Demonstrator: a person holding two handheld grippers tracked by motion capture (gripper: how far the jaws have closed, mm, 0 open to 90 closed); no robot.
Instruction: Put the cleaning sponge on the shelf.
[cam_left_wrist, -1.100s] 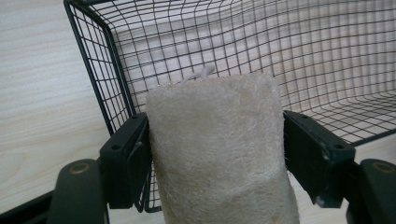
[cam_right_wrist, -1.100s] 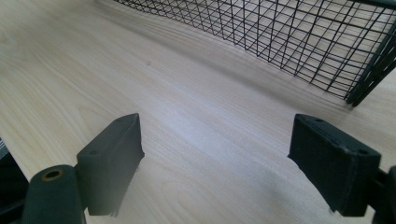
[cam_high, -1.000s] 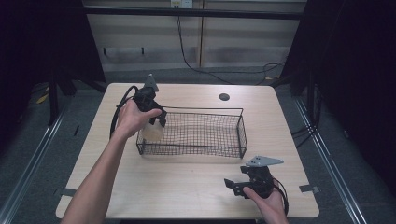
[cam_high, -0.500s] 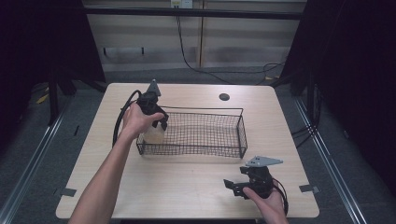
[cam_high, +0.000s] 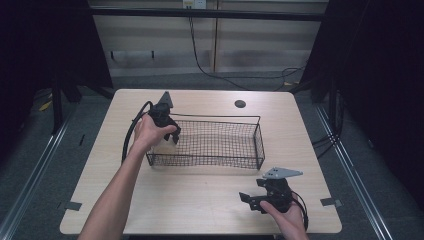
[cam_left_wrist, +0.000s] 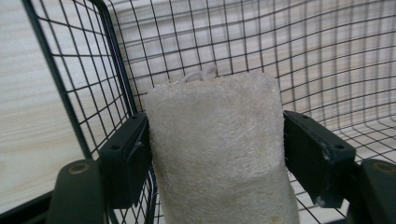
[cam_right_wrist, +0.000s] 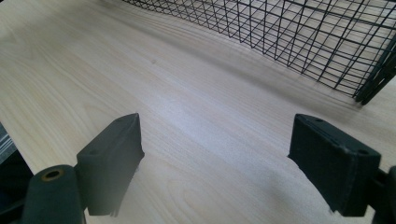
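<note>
left gripper view | loofah pad (cam_left_wrist: 219, 149) long axis along left claw (cam_left_wrist: 215, 154)

- A lab or test room set up for recording, not a home.
- One pale wooden table (cam_high: 200, 200) stands alone at the frame's centre on grey carpet floor (cam_high: 45, 165).
- Black curtains (cam_high: 45, 45) close off the upper left and right.
- Metal floor rails (cam_high: 30, 175) run along both sides.
- Cables (cam_high: 240, 75) trail down from a wall socket at top centre.
- Tape marks (cam_high: 72, 205) sit at the table's lower corners.
</note>
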